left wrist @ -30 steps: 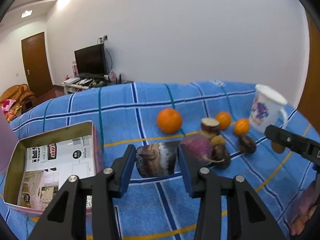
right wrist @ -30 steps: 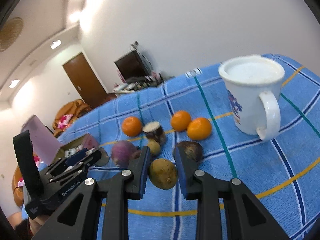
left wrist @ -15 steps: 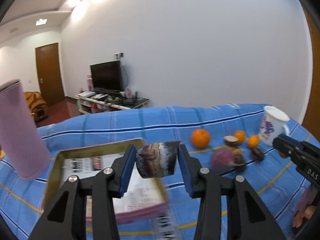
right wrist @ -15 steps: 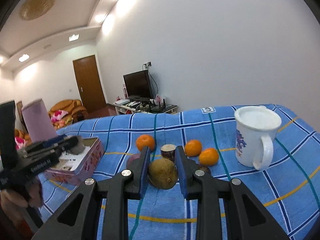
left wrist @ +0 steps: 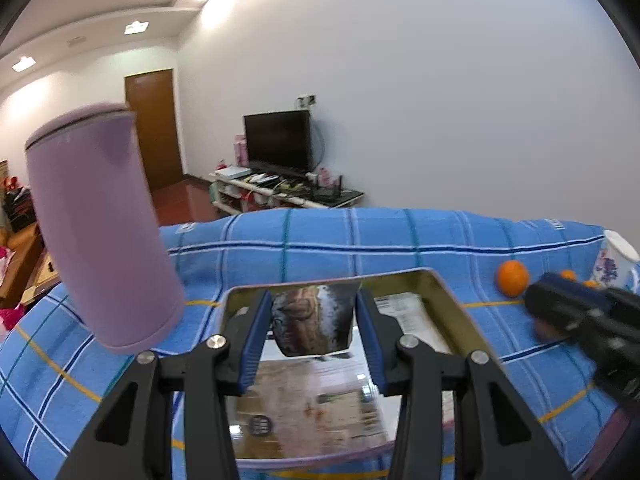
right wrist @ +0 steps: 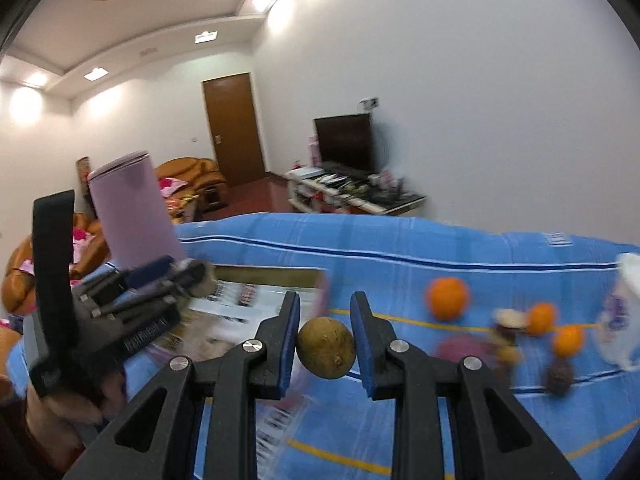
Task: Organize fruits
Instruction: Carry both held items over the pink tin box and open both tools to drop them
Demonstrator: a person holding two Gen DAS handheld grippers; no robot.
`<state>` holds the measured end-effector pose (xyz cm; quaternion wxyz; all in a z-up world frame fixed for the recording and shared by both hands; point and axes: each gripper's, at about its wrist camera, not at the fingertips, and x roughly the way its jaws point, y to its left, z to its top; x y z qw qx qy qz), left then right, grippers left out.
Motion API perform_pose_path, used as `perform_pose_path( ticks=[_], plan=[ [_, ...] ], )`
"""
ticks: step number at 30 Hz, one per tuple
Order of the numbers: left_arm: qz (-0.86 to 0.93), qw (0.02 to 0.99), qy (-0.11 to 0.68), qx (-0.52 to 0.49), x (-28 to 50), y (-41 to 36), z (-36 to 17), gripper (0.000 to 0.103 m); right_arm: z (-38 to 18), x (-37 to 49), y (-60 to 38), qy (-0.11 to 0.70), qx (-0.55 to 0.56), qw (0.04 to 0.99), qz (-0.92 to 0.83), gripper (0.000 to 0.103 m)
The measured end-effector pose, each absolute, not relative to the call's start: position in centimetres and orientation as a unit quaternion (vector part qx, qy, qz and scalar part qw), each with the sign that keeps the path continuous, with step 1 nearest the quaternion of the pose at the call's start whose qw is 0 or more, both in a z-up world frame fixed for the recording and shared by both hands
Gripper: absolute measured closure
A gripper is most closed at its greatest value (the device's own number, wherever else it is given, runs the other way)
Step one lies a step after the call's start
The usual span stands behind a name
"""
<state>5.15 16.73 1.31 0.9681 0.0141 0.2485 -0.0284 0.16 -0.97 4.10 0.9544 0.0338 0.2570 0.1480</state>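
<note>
Left gripper (left wrist: 314,326) clamped on a dark, mottled chunk of fruit (left wrist: 314,320), blue pads pressing both its sides, held in the air over the open tin box (left wrist: 448,300) with printed paper inside. Just left of the box, a tall lilac cylinder (left wrist: 100,236) standing on the blue checked cloth (left wrist: 320,240). Farther right, an orange (left wrist: 512,278) on the cloth, and past it the rim of a white mug (left wrist: 618,250) at the frame edge. Near right, blurred, the black body of the other tool.

Right gripper (right wrist: 325,344) closed tight on a round brownish-green fruit (right wrist: 326,347), carried above the cloth beside the box's right wall (right wrist: 320,280). To the right on the cloth, blurred: one larger orange (right wrist: 447,298), two smaller oranges (right wrist: 542,318), a purple root-like piece (right wrist: 460,354), a dark round fruit (right wrist: 559,376) and the mug (right wrist: 622,316). At the left, the left tool gripped in a hand (right wrist: 60,396), over the box.
</note>
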Motion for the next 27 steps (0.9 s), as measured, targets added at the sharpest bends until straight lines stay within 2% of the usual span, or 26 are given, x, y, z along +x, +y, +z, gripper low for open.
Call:
perform_pose_path(
  ticks=[12,27],
  plan=[
    [0.017,0.955,0.293,0.035,7.0,17.5,-0.8,0.058,-0.6,6.3,4.9,0.318,0.044,0.931,0.174,0.075],
    [0.033,0.95,0.307,0.045,7.6,17.2,-1.4,0.058,-0.9,6.0,3.4,0.316,0.081,0.925,0.193,0.074]
  ],
)
